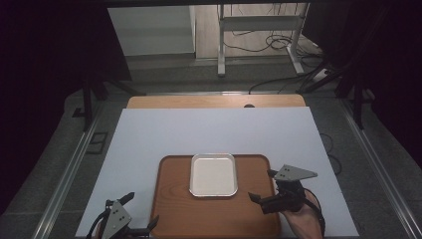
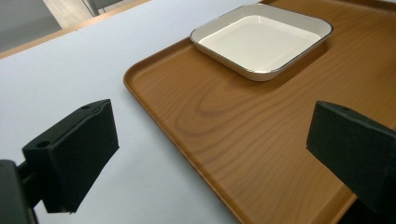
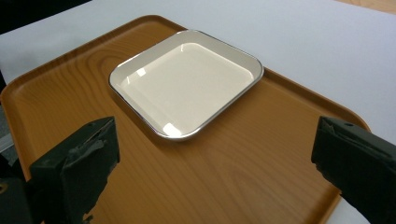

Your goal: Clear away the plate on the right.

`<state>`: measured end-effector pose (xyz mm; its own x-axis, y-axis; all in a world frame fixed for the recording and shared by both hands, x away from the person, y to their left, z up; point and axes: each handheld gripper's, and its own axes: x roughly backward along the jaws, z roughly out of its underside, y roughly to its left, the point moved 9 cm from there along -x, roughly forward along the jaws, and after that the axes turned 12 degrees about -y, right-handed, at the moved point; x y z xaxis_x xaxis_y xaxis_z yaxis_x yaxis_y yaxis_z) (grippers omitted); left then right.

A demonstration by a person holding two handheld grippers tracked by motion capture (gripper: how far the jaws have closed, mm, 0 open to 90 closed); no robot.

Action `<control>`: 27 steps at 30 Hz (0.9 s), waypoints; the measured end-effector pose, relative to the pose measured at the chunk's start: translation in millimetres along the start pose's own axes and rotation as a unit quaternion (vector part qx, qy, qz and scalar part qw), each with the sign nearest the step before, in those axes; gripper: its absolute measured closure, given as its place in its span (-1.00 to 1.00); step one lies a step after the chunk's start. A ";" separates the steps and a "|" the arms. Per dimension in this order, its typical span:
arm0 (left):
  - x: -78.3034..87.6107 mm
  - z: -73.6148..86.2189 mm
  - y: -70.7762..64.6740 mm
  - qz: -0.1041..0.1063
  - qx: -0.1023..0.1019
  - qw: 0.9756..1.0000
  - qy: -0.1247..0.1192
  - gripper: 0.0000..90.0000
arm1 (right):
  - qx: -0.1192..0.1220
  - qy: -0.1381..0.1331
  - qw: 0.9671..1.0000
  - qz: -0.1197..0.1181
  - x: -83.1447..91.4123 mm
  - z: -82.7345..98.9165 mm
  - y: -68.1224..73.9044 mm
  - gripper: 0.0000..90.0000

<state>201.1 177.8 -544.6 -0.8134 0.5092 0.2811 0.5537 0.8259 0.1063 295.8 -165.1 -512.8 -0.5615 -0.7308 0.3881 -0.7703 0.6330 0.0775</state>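
1. Starting nearest the person, the left gripper (image 1: pixel 130 215) sits at about seven o'clock on the table, its jaws wide apart and holding nothing; in the left gripper view one black jaw hangs over the white sheet and the other over the tray's near corner.
2. At about five o'clock, the right gripper (image 1: pixel 263 185) is held in a hand (image 1: pixel 306 221) over the tray's right edge, its jaws spread wide with nothing between them.
3. Between the two lies the rectangular brown wood-grain tray (image 1: pixel 214 214), resting on the white table covering (image 1: pixel 209 129).
4. On the tray's far half, towards twelve o'clock, sits the square cream enamel dish with a dark rim (image 1: pixel 213 175); it looks empty, though glare makes this hard to confirm.
5. Beyond the white sheet, a strip of light wooden tabletop (image 1: pixel 214 101) shows at twelve o'clock.
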 end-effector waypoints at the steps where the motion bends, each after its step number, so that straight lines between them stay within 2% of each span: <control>1: 0.0 0.0 -0.1 0.000 -0.001 1.000 0.000 -0.96 | 0.000 -0.001 1.000 0.002 1.1 0.5 -0.7 -0.99; 19: -0.3 0.0 -0.2 0.000 -0.004 1.000 0.001 -0.96 | -0.012 -0.013 0.999 0.036 20.8 7.1 -14.2 -0.97; 27: -0.4 0.1 -0.3 0.000 -0.004 1.000 0.001 -0.96 | -0.010 -0.011 0.998 0.060 27.2 11.4 -18.5 -0.96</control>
<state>201.2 177.3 -544.8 -0.8132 0.5085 0.2831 0.5551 0.8239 0.1145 291.3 -199.7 -514.1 -0.6558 -0.6544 0.3764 -0.6908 0.7212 0.0504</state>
